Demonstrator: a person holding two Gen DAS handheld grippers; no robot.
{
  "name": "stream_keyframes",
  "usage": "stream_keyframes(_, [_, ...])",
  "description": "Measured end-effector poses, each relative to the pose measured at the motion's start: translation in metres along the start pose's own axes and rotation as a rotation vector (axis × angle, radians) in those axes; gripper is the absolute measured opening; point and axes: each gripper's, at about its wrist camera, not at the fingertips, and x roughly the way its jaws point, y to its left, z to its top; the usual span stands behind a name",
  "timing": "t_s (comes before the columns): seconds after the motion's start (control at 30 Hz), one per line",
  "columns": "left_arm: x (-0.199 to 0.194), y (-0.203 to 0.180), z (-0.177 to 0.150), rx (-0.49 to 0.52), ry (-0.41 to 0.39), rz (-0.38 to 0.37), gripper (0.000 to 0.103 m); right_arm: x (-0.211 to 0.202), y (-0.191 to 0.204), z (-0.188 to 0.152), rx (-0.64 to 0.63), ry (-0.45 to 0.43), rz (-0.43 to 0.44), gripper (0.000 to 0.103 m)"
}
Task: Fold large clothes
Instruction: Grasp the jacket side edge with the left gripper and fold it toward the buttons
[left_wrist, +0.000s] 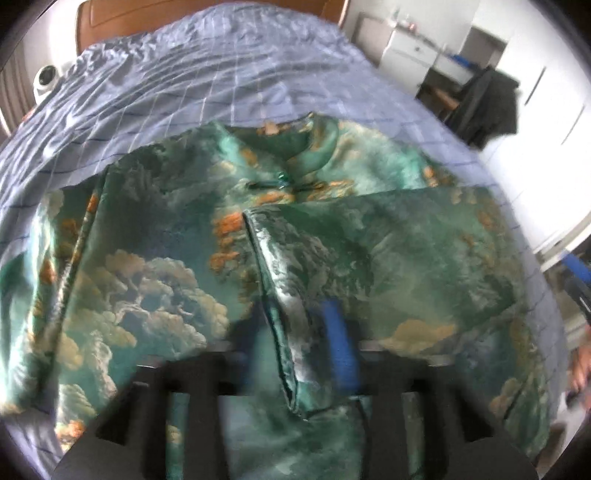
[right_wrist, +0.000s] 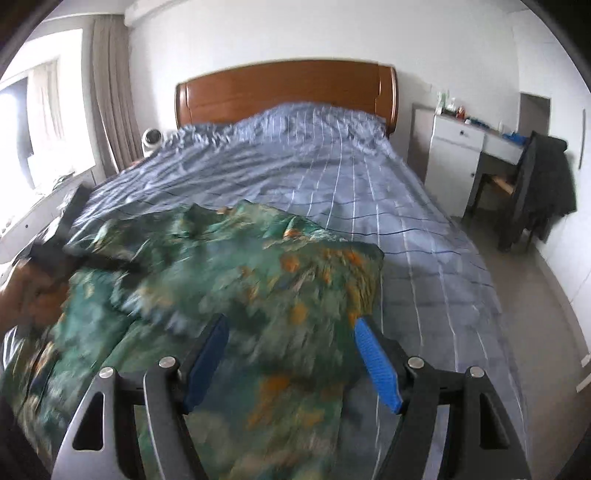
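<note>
A shiny green garment (left_wrist: 166, 258) printed with clouds and orange patches lies spread on the blue checked bed cover (left_wrist: 184, 74). Its collar (left_wrist: 314, 147) points toward the headboard. One side is folded over the middle, and that fold's edge (left_wrist: 273, 302) runs down the centre. My left gripper (left_wrist: 297, 339) hovers over this edge, its blurred blue fingers apart on either side of it. In the right wrist view the garment (right_wrist: 221, 277) is blurred. My right gripper (right_wrist: 293, 354) stands wide open above the garment's right part, with nothing pinched.
The bed cover (right_wrist: 332, 166) stretches back to a wooden headboard (right_wrist: 284, 88). A white round device (right_wrist: 151, 140) sits at the bed's left. A white desk (right_wrist: 458, 147) and a chair draped with a dark jacket (right_wrist: 543, 184) stand to the right. A hand (right_wrist: 26, 291) shows at the left edge.
</note>
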Motion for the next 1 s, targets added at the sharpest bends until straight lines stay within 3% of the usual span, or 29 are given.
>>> stream_keyframes(0.03, [-0.005, 0.000, -0.002, 0.000, -0.030, 0.001, 0.075, 0.018, -0.006, 0.012, 0.007, 0.023, 0.002, 0.073])
stream_keyframes(0.1, [0.000, -0.005, 0.001, 0.017, -0.049, 0.025, 0.076, 0.051, -0.012, 0.030, 0.016, 0.055, 0.028, 0.073])
stream_keyframes(0.13, [0.007, -0.006, 0.001, 0.024, -0.028, 0.036, 0.063, 0.067, -0.012, 0.035, 0.016, 0.082, 0.040, 0.073])
stream_keyframes(0.17, [0.019, -0.007, 0.000, 0.030, 0.010, 0.047, 0.039, 0.083, -0.012, 0.039, 0.018, 0.103, 0.040, 0.073])
stream_keyframes(0.2, [0.033, -0.003, 0.008, 0.031, 0.042, 0.060, 0.030, 0.099, -0.013, 0.042, 0.024, 0.121, 0.042, 0.073])
stream_keyframes(0.23, [0.045, -0.002, 0.008, 0.034, 0.065, 0.091, 0.025, 0.124, -0.013, 0.043, 0.038, 0.164, 0.058, 0.073])
stream_keyframes(0.37, [0.056, -0.004, -0.004, 0.057, 0.046, 0.132, 0.024, 0.186, -0.011, 0.020, 0.064, 0.323, 0.047, 0.073])
stream_keyframes(0.57, [0.053, -0.008, -0.008, 0.085, 0.018, 0.147, 0.025, 0.161, -0.005, 0.012, 0.053, 0.317, 0.051, 0.073])
stream_keyframes(0.73, [0.055, -0.010, -0.012, 0.085, -0.009, 0.163, 0.025, 0.100, 0.004, -0.013, 0.011, 0.320, 0.063, 0.073])
stream_keyframes(0.9, [0.054, -0.018, -0.015, 0.115, -0.022, 0.212, 0.025, 0.116, 0.002, -0.030, 0.002, 0.400, 0.029, 0.075])
stream_keyframes(1.0, [0.046, -0.020, -0.019, 0.120, -0.033, 0.258, 0.038, 0.130, 0.010, -0.032, -0.002, 0.397, -0.017, 0.076])
